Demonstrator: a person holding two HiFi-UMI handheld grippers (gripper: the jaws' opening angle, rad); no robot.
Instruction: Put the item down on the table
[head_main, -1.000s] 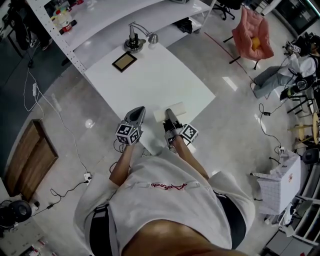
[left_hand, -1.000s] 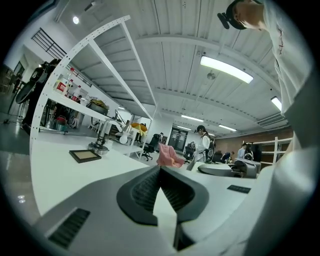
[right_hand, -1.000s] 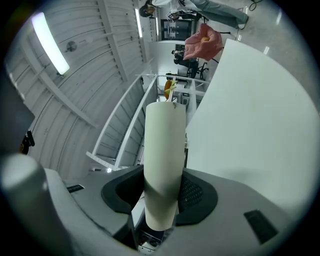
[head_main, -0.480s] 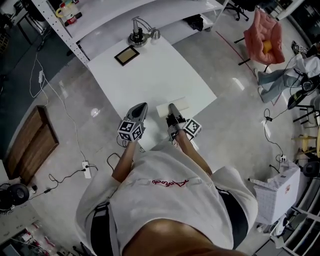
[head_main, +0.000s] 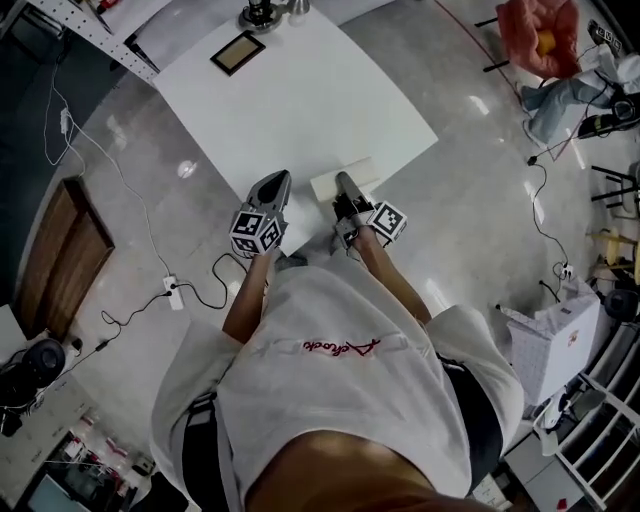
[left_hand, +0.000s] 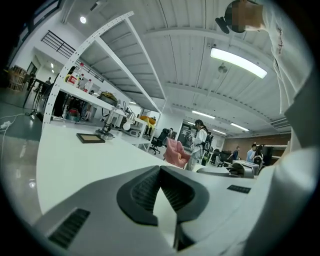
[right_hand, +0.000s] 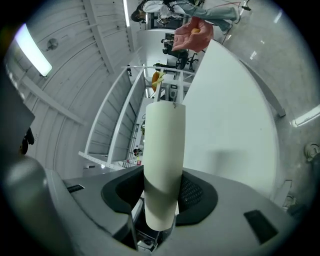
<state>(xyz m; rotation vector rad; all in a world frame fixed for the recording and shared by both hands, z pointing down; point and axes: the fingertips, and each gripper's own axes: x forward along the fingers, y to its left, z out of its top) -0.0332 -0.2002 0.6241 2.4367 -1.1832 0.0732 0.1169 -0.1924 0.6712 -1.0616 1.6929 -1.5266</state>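
Observation:
My right gripper (head_main: 345, 190) is shut on a cream-white tube-like item (head_main: 342, 178) over the near corner of the white table (head_main: 300, 100). In the right gripper view the item (right_hand: 164, 150) sticks out from between the ribbed pads of the gripper (right_hand: 162, 190), and its shadow falls on the tabletop (right_hand: 235, 130) beyond. The frames do not show whether it touches the table. My left gripper (head_main: 274, 184) hovers just left of it at the table edge. Its jaws meet with nothing between them in the left gripper view (left_hand: 160, 169).
A dark picture frame (head_main: 237, 52) and a metal stand (head_main: 262, 12) sit at the table's far end. A wooden board (head_main: 55, 255) and a power strip with cables (head_main: 170, 292) lie on the floor to the left. A pink chair (head_main: 538, 35) stands far right.
The head view has swung, so the table sits higher in the picture. Both grippers stay at the near corner, and the right one still holds the item.

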